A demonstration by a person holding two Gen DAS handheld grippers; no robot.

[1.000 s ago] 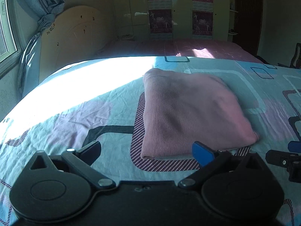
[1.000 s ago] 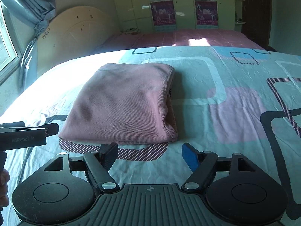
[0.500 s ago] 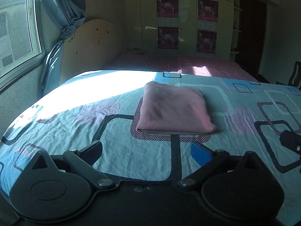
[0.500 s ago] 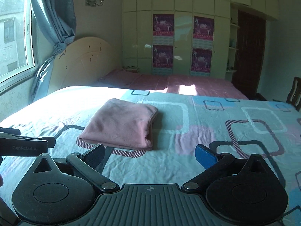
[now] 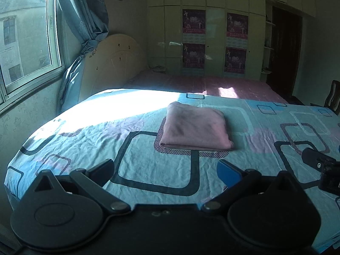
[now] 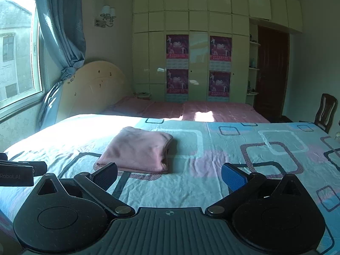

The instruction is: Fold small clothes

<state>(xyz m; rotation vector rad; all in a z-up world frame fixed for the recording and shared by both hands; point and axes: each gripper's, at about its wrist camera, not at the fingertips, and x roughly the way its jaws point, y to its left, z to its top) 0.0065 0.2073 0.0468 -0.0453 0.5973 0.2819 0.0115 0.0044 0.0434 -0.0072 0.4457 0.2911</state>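
Note:
A pink garment (image 5: 195, 127) lies folded into a neat rectangle on the patterned blue bedsheet (image 5: 148, 170); it also shows in the right wrist view (image 6: 140, 148). My left gripper (image 5: 167, 172) is open and empty, held well back from the garment. My right gripper (image 6: 170, 175) is open and empty, also back from it, with its near edge just beyond the left fingertip. Each gripper shows at the side of the other's view: the right one (image 5: 320, 165), the left one (image 6: 19, 170).
A second bed with a pink cover (image 6: 191, 110) stands behind, then a wardrobe wall with posters (image 6: 199, 63). A window and blue curtain (image 5: 80, 21) are at the left, a headboard (image 5: 112, 61) beside them, a wooden chair (image 6: 327, 110) at the right.
Both grippers have pulled back and risen away from the folded garment, which now looks smaller and farther off. The garment has not moved. Both stay open.

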